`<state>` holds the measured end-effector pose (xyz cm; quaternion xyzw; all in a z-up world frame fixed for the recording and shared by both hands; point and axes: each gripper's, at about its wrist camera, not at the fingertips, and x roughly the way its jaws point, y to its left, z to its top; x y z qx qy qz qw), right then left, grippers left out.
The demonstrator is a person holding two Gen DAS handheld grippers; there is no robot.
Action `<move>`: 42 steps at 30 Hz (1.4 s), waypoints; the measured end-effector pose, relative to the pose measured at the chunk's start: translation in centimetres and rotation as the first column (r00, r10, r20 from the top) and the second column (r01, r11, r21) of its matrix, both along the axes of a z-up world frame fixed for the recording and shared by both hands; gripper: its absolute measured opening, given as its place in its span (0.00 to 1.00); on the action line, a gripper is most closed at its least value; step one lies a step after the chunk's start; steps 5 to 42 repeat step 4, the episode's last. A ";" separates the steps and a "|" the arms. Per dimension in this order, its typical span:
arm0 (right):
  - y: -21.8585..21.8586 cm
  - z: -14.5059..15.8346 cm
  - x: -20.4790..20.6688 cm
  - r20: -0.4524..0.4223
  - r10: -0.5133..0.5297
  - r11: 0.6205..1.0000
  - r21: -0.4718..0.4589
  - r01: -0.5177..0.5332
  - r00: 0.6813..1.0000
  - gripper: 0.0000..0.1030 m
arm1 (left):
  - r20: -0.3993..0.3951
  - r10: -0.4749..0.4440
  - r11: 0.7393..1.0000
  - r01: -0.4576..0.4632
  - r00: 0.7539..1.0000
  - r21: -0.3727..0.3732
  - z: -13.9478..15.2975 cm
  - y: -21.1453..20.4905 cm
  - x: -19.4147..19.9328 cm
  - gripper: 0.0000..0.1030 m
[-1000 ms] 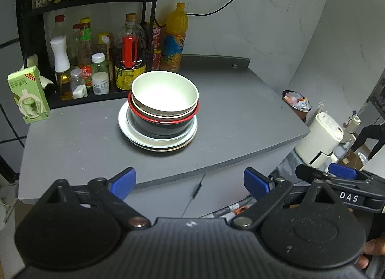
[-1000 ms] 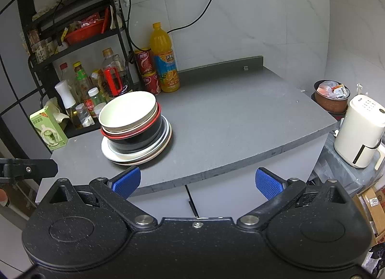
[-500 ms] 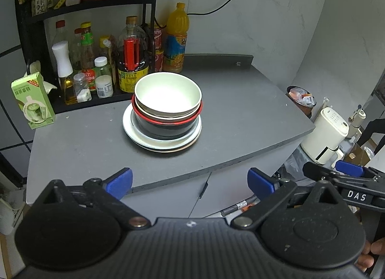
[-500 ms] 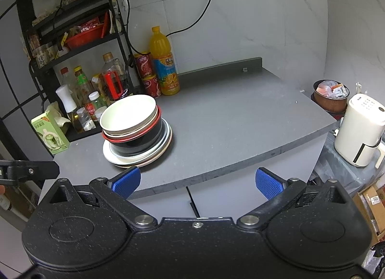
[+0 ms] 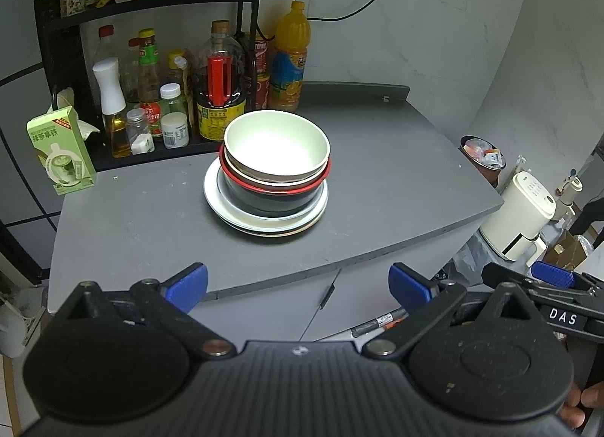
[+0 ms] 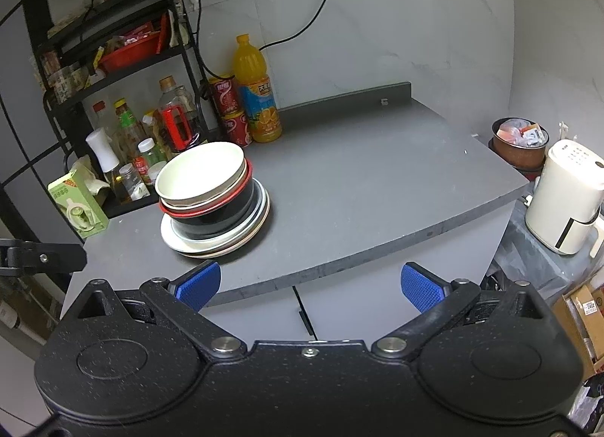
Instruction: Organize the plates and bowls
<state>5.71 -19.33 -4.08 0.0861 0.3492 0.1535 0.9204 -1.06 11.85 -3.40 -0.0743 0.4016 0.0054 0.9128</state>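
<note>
Ahead of the left claw (image 5: 298,284), round glossy bowls (image 5: 275,157) nest on stacked plates (image 5: 264,223). Both it and the right claw (image 6: 308,283) gape wide before the matte grey counter (image 6: 377,180).

Stacked plates and bowls on grey countertop

A cream bowl (image 5: 275,146) sat upright on top, nested in a second pale bowl whose rim showed just below it, and both rested inside a red-rimmed black bowl (image 5: 273,197). The bowls stood on a pile of white plates (image 5: 226,206); the lowest plate had a brownish edge. The whole stack (image 6: 215,203) stood on the countertop's left half, near the bottle shelf.
</note>
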 end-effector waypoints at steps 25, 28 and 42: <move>-0.1 -0.1 0.3 -0.018 -0.013 1.000 0.012 0.013 1.000 1.00 | 0.006 -0.009 1.000 0.009 1.000 0.000 0.5 0.3 0.1 0.98; -0.1 -0.1 0.3 -0.018 -0.013 1.000 0.012 0.013 1.000 1.00 | 0.006 -0.009 1.000 0.009 1.000 0.000 0.5 0.3 0.1 0.98; -0.1 -0.1 0.3 -0.018 -0.013 1.000 0.012 0.013 1.000 1.00 | 0.006 -0.009 1.000 0.009 1.000 0.000 0.5 0.3 0.1 0.98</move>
